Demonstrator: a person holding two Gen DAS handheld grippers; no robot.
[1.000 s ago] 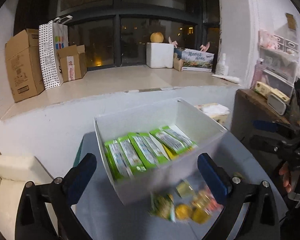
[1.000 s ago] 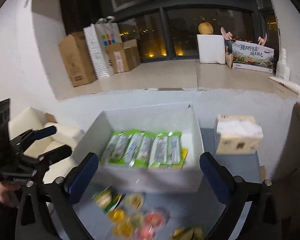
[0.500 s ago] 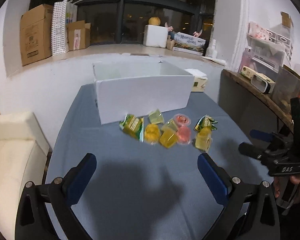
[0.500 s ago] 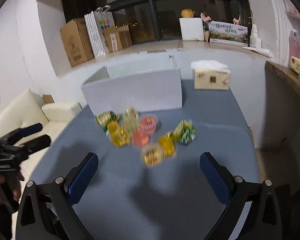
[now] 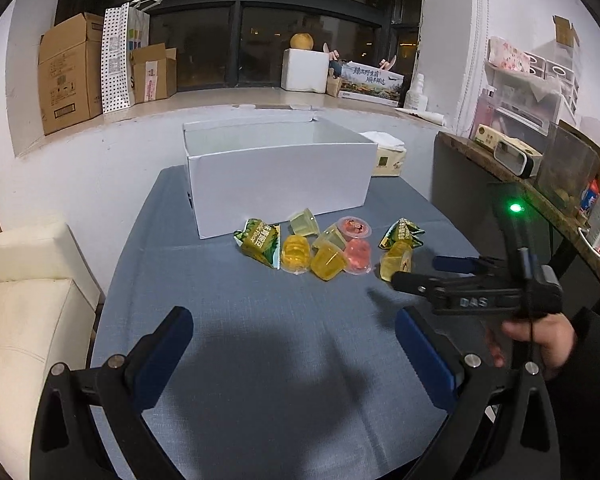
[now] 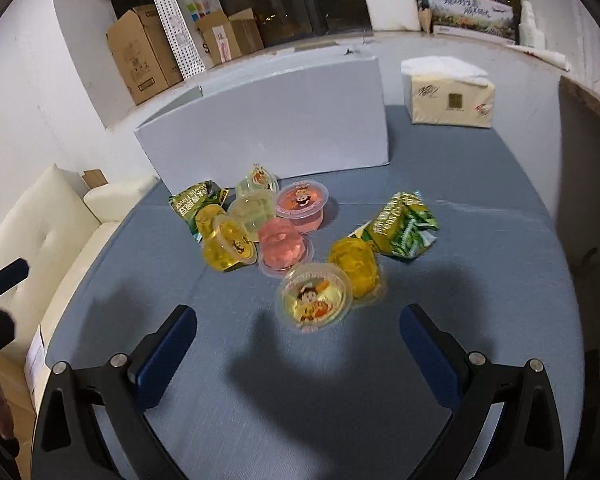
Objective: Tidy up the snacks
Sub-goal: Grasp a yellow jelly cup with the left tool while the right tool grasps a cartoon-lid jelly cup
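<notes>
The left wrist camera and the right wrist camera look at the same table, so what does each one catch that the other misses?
Only the left view shows the other tool held in a hand, the cluttered side shelf and into the white box. Only the right view shows the cartoon lid of the nearest yellow jelly cup and the tissue pack's printed front. Both show the jelly cups, green packets, blue tablecloth and cardboard boxes.

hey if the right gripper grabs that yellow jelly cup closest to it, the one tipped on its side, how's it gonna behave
The yellow jelly cup lies on its side with its round foil lid facing the right gripper, so a nudge would probably roll it. Its thin clear plastic wall likely flexes and slips under a hard squeeze. It looks small, so probably light.
</notes>
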